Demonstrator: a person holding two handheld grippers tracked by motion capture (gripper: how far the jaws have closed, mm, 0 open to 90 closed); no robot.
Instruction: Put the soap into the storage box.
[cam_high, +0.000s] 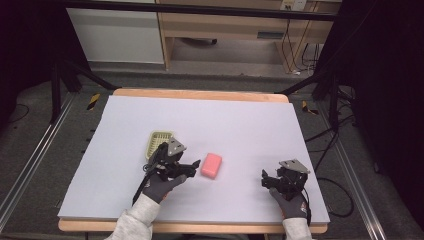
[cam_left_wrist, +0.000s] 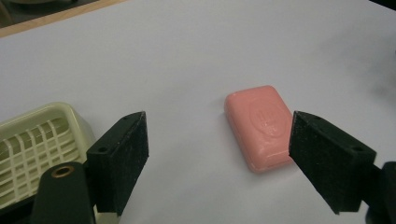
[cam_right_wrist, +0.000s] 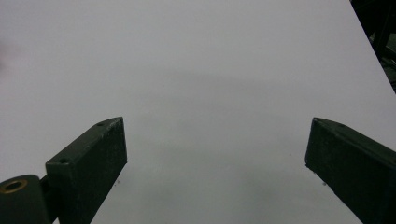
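Soap (cam_left_wrist: 261, 127), a pink bar with rounded corners and a stamped emblem on its top face, lies flat on the sheet (cam_high: 240, 120) ahead of the left gripper (cam_left_wrist: 218, 156). In the left gripper view both black jaws are spread wide with nothing between them. The bar sits nearer the right-hand jaw in that view, its near corner passing behind that jaw's tip; contact cannot be confirmed. In the high view the soap (cam_high: 211, 165) sits just beside the left gripper (cam_high: 192, 166), near the middle of the table width and toward the person's side.

Dish (cam_left_wrist: 35, 149), a pale yellow-green soap dish with a slotted grid floor, stands just behind the left-hand jaw in the left gripper view. In the high view the dish (cam_high: 157, 140) is partly covered by the gripper body and its grey plate.

Right gripper (cam_right_wrist: 215, 161): jaws spread wide, holding nothing, with bare sheet beneath. In the high view the right gripper (cam_high: 266, 179) is well apart from the soap, near the sheet's right edge.

Both grippers are held by gloved hands, left (cam_high: 161, 186) and right (cam_high: 292, 202), with light sleeves entering from the near edge. The sheet covers a wooden table (cam_high: 200, 93).
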